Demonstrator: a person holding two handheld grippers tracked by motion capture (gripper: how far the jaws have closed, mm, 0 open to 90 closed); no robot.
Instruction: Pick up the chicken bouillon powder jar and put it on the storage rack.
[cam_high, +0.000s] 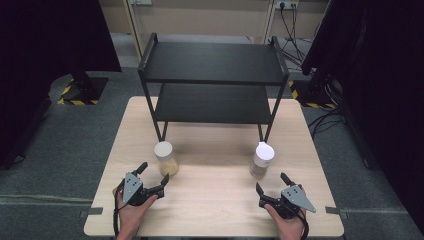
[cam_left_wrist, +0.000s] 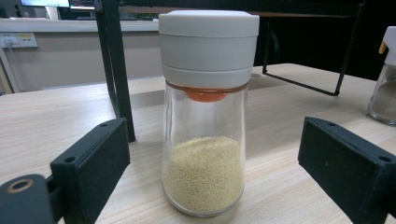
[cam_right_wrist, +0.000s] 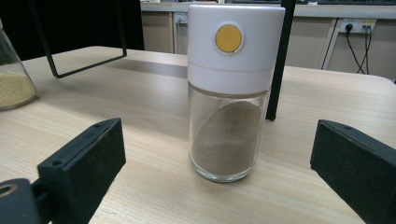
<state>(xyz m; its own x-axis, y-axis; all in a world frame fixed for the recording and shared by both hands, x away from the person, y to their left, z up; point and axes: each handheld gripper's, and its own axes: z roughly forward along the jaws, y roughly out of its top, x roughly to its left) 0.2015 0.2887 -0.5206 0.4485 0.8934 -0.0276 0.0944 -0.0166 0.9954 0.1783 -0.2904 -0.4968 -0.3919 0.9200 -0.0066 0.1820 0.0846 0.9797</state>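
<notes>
Each jar, yellow-grain jar (cam_left_wrist: 204, 140) and brown-powder jar (cam_right_wrist: 229, 116), stands between wide-spread jaws, untouched.

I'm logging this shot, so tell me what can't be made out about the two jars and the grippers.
- Jar of yellow grains: left gripper view, rear side faces away.
- Jar of brown powder: high view, contents too small to identify.
- Left gripper and right gripper: gripper views, jaws cut off by the bottom edge.
</notes>
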